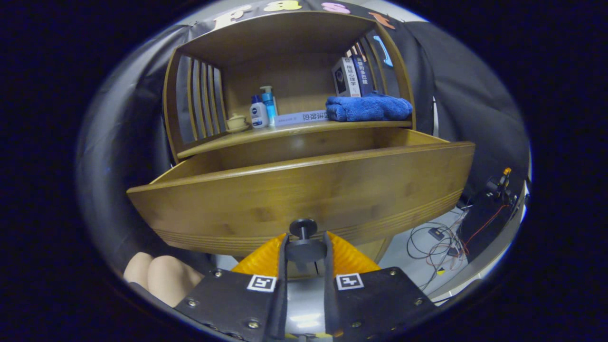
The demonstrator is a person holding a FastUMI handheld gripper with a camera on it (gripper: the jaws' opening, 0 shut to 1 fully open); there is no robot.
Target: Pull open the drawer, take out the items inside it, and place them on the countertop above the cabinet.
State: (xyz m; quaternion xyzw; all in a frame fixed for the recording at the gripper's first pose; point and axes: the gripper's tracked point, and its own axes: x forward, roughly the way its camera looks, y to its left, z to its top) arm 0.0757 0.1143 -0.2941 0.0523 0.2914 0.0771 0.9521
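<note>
At the bottom centre of the frame my gripper [304, 249] is closed narrow on the drawer's dark knob [304, 229], both fingers pressing its round base from either side, with the knob's stem and cap standing just above the fingertips. Across the middle of the frame the wooden drawer [304, 190] is pulled well out from the cabinet [285, 57], its front panel close before me and its side walls running back under the shelf. From this low angle I cannot see into the drawer, so what lies inside is hidden.

I judge the drawer stiff and fairly heavy; the knob is small, hard and probably smooth, so a square grip low on its base should hold better than one on the cap. I reach in low and level, below the drawer's top edge, fingers pointing straight at the panel.

On the tabletop [294, 130] above the drawer, in the upper middle of the frame, sit a blue towel [368, 108], a lying book [301, 118], two small bottles [262, 110] and a little cup [236, 122], with bare wood left along its front edge for what comes out
</note>
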